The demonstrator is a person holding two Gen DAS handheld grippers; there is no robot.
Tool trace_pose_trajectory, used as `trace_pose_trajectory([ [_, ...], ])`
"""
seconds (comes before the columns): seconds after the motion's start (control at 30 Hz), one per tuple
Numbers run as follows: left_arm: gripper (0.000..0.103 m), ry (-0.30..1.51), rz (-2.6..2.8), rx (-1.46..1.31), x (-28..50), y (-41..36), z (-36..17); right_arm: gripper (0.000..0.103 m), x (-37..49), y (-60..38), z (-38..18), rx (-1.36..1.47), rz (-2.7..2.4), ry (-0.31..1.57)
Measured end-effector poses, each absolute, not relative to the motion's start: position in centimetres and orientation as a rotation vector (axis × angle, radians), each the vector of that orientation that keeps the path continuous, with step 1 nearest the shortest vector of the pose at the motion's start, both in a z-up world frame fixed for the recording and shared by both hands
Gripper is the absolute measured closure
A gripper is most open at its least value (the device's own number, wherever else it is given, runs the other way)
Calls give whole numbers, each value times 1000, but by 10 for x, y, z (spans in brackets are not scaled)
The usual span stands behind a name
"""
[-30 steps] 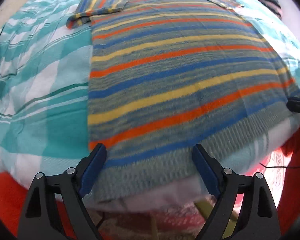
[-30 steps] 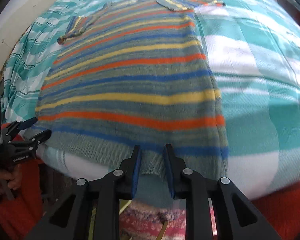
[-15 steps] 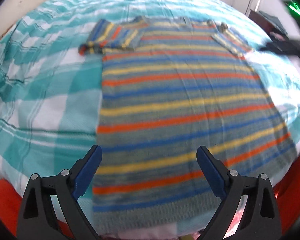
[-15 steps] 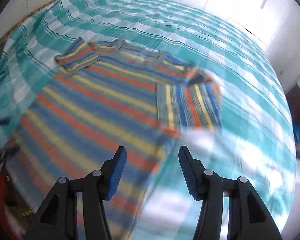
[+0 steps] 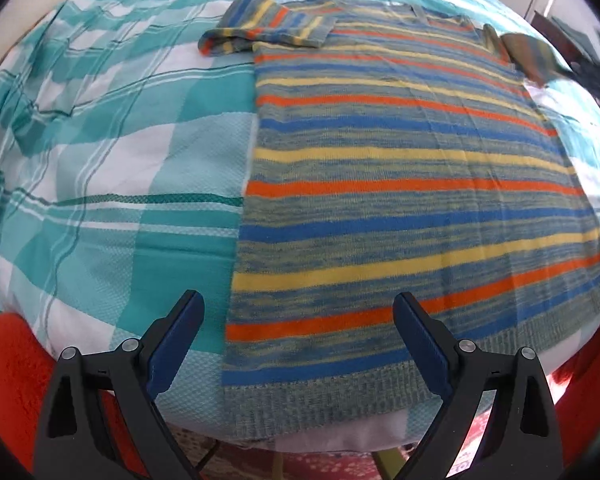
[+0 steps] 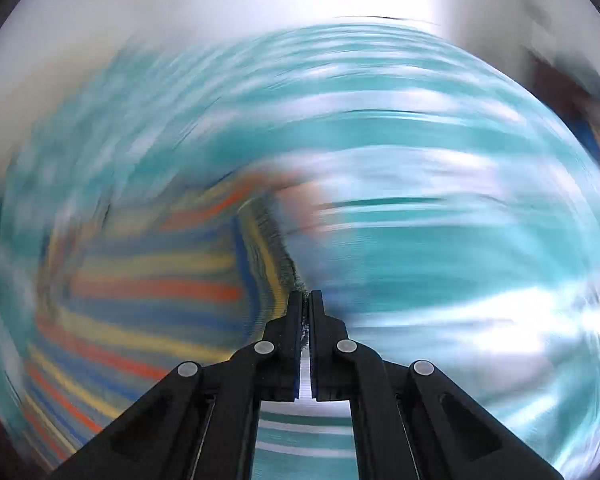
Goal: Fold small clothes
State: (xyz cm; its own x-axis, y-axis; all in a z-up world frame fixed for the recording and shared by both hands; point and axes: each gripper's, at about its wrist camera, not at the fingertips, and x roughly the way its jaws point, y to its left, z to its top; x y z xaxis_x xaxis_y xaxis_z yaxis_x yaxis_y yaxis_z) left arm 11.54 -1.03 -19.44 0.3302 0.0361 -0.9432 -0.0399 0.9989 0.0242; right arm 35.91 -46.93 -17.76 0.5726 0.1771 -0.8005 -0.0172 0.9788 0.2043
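While the bed (image 5: 112,152) carries everything under its teal-and-white check cover, the sweater (image 5: 400,200) lies flat on it, hem at the near edge and neckline toward the far side. Its body is smooth. The left sleeve (image 5: 268,24) is bunched and partly doubled onto the shoulder, and the right sleeve (image 5: 528,56) is lifted off the cover near the far right.

The left gripper (image 5: 298,344) hovers over the near hem, fingers spread wide and holding nothing. The right gripper (image 6: 306,300) has its fingers clenched on a dark ribbed edge, most likely the right sleeve's cuff, though that view is heavily smeared by motion.

The step in hand looks like folding the right sleeve across the body. The pinch appears to hold only a thin edge of knit, so a fast swing could pull it free and drop the sleeve crooked. Nothing pins the body, so the pull may drag the sweater and wrinkle it. The hem sits right at the bed's near edge and could slide off. The bunched left sleeve will need straightening, or it folds in lumpy.
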Motion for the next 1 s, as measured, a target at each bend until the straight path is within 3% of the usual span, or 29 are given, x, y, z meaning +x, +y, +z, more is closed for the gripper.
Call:
trace_pose_trajectory([
  [0.13, 7, 1273, 17, -2, 117, -24, -201, 100, 346, -590, -197, 369, -51, 999],
  [0.3, 7, 1264, -18, 59, 114, -46, -195, 97, 332, -632, -227, 638, 17, 993],
  [0.37, 7, 1259, -23, 86, 112, -51, -194, 81, 327, -636, -237, 754, 35, 985],
  [0.4, 7, 1259, -24, 94, 112, -53, -194, 58, 323, -637, -243, 815, 39, 980],
  [0.43, 7, 1262, -26, 96, 111, -55, -194, 50, 319, -641, -247, 872, 52, 958],
  [0.47, 7, 1268, -27, 95, 111, -56, -195, 50, 316, -642, -250, 913, 59, 935],
  [0.6, 7, 1299, -28, 80, 113, -57, -203, 51, 330, -644, -260, 950, 59, 950],
  [0.67, 7, 1322, -19, 65, 114, -56, -207, 61, 342, -645, -263, 982, 65, 958],
  [0.7, 7, 1327, -16, 57, 115, -56, -208, 97, 349, -645, -264, 990, 69, 974],
  [0.87, 7, 1307, 12, 73, 117, -50, -204, 100, 365, -647, -235, 628, -138, 981],
  [1.0, 7, 1326, 13, 61, 118, -49, -211, 100, 369, -637, -245, 546, -178, 1028],
])
